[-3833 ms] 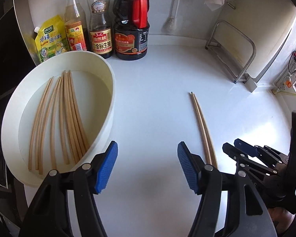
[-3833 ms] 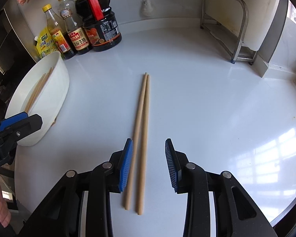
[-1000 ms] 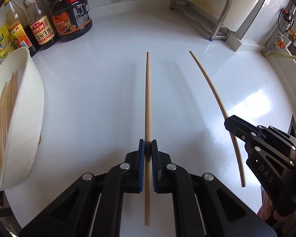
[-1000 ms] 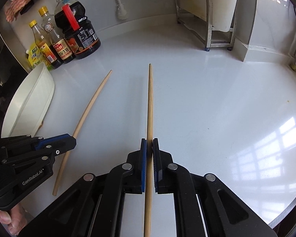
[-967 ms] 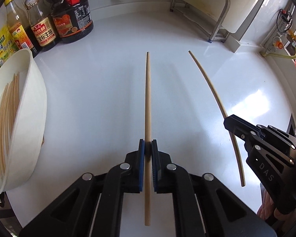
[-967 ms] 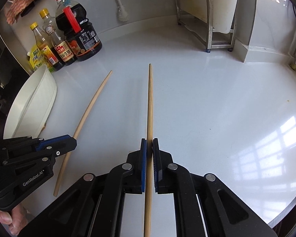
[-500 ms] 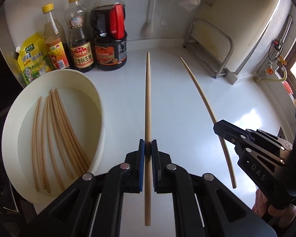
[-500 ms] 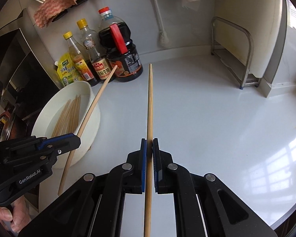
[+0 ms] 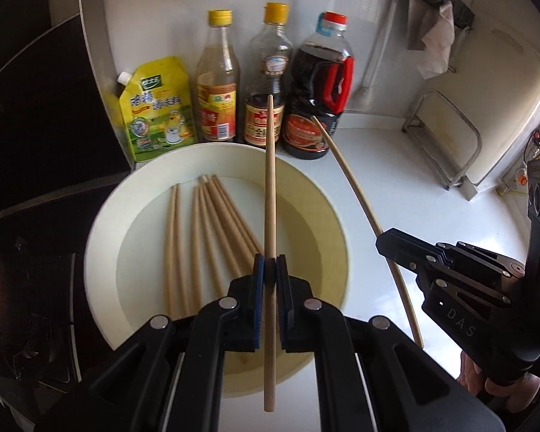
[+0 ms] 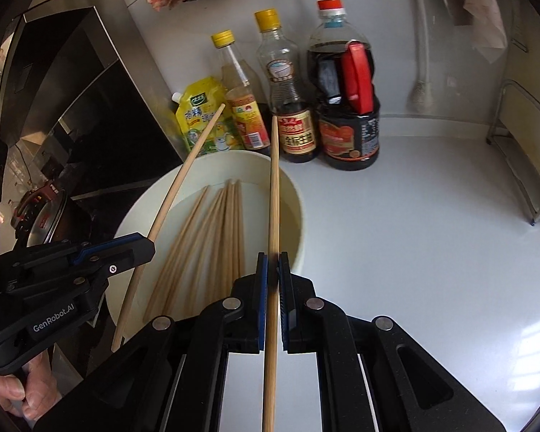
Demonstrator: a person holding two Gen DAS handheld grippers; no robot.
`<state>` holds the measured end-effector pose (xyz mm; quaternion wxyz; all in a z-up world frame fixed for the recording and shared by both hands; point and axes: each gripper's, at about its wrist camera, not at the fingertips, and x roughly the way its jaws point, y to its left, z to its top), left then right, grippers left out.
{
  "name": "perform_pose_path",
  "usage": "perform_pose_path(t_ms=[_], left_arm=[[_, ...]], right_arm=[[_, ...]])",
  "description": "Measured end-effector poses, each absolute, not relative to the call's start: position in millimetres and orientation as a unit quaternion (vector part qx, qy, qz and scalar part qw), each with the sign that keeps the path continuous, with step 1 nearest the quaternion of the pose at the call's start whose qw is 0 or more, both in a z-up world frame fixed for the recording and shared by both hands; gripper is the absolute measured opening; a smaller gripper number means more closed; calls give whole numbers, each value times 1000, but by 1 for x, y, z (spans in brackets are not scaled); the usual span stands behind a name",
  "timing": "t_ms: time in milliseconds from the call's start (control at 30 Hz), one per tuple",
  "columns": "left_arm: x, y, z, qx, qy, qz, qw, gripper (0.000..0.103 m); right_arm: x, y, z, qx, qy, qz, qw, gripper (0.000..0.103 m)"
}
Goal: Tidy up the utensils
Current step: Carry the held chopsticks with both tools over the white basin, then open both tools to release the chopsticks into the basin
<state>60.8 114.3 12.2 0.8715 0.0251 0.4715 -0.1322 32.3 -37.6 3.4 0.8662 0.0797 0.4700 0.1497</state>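
Chopsticks (image 9: 212,230) loose in white bowl (image 9: 100,237), countertop (image 10: 414,237)

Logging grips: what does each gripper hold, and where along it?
Left gripper and right gripper each clamp one chopstick, nearer its lower end than its middle.

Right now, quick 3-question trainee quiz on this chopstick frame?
1. True or false: each tongs, left tongs and right tongs, is shut on one chopstick.
2. The white bowl holds: A) loose chopsticks B) spoons C) nothing.
3. How many capped bottles stand behind the bowl, beside the yellow pouch?

Key: 1 true; 2 A; 3 three.
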Motion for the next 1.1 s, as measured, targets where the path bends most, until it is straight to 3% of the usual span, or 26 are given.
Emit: perform_pose_path(t_ms=[333,833,900,967,1100], left_arm=[[88,165,-21,4,498,-93,862,7],[107,180,-48,-18,520,-77,850,8],[108,182,-48,-23,521,-76,850,17],[107,184,-46,-25,518,-71,852,32],[106,189,-43,-32,516,-59,854,46]], right_arm=[[67,22,-27,64,510,184,838,6],[85,40,-49,39,538,183,822,6],[85,39,-49,41,541,182,820,7],[86,38,-48,41,540,178,821,8],[85,34,-44,44,535,173,825,10]])
